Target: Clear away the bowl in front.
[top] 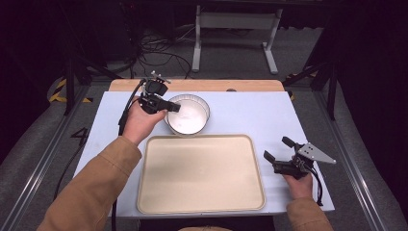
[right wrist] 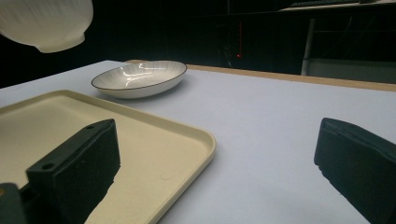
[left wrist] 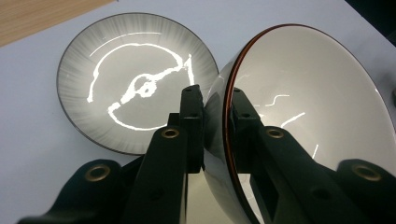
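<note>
Bowl [left wrist: 303, 107] is up off the worktop [top: 250, 113] right now, pinched by its rim in the left gripper [left wrist: 217, 112], one of the jaws inside the wall and the other outside, clamped tight on that thin edge. It's white with a dark reddish rim line, and in the left gripper view it's tilted so you look straight into it. From the right gripper view you catch its ribbed underside hanging in the top left corner, clear of everything. Right underneath and just beside it sits a shallow plate [left wrist: 135, 79] with a dark rim, flat on the worktop near the far edge, just beyond the far-left corner of the tray [top: 202, 173]. In the high view, bowl and plate overlap, so it's hard to split them there. That tray is a big cream one lying in the middle of the worktop with nothing in it. Right gripper [top: 279, 149] is parked off to the tray's right side, well apart from the bowl, jaws spread wide with nothing between them.
</note>
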